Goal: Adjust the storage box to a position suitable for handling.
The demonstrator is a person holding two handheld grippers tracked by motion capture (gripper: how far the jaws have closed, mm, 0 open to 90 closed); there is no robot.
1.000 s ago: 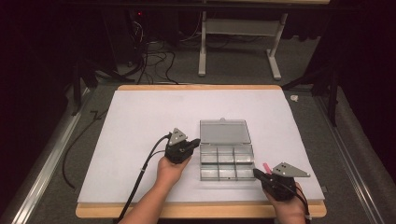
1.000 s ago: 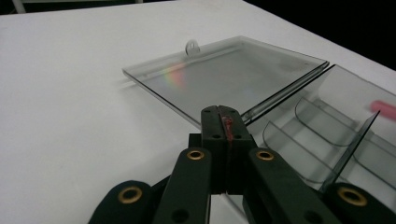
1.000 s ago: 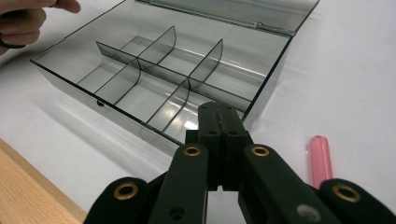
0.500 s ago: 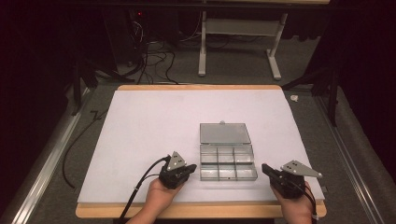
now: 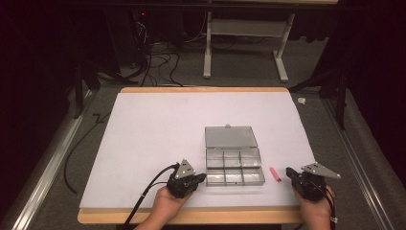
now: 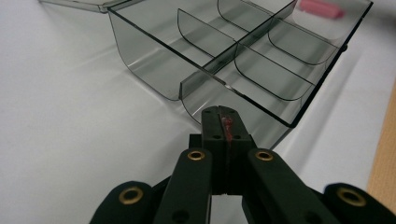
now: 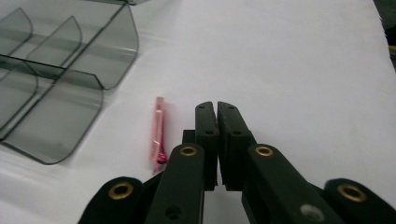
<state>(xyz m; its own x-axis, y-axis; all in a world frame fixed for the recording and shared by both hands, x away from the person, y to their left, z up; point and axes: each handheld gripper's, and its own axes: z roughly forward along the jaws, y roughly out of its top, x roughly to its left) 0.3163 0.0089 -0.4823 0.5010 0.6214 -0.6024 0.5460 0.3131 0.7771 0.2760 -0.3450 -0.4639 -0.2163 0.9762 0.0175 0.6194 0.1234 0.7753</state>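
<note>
Lower right of the high view: a small pink piece lies flat on the white desk, just beside the right edge of the clear box. It also shows in the right gripper view, left of the fingers, not touching them.

Right gripper: fingers nearly together, a thin slit between them, nothing held. Left gripper: fingers pressed tight together, tips at the near left corner of the box; contact cannot be told. A reddish smear sits on the seam between the tips; no object held there that I can make out.

Handling, judged: the pink piece looks slim, stiff, translucent plastic, very light. Likely to skid on the smooth sheet if nudged. Best taken across its narrow width, near mid-length, with the fingers coming down from above.

Box: thin, smoky hard plastic, six empty compartments, lid lying open behind. Light; probably slides when pushed, so bracing it makes sense.

Writing: no brand, label or text readable anywhere.
</note>
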